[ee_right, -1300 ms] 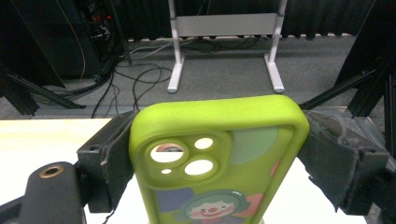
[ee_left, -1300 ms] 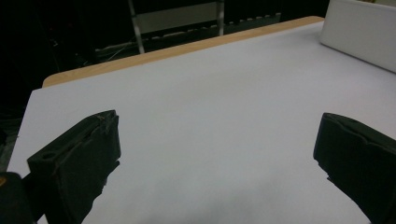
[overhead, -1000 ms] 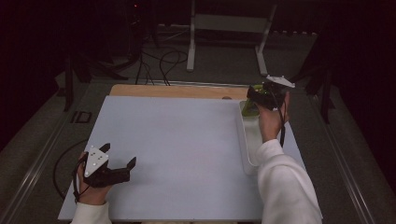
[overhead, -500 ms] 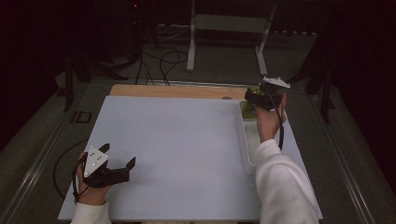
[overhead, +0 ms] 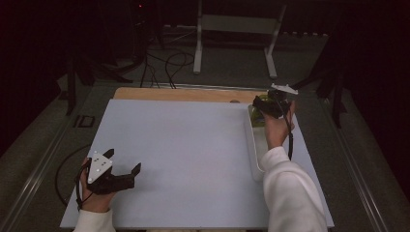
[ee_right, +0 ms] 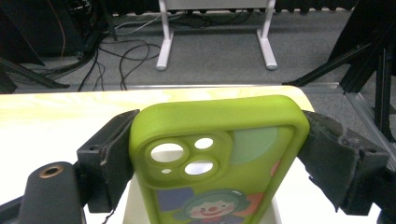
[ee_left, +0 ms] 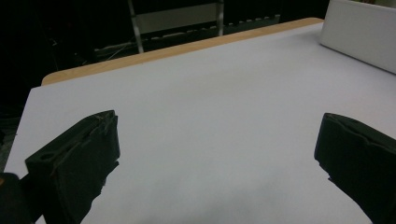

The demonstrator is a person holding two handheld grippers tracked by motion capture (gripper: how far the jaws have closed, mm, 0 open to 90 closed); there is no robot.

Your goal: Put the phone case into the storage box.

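Right gripper (ee_right: 219, 154) clamps green phone case (ee_right: 219, 158) by its long sides, camera cut-outs up, clown print below | white tray (overhead: 255, 145) just beneath case and jaws | left gripper (overhead: 123, 170) well apart, jaws spread wide, holding nothing, low over white mat (overhead: 188, 154) | wooden table edge (overhead: 183, 94) beyond mat.
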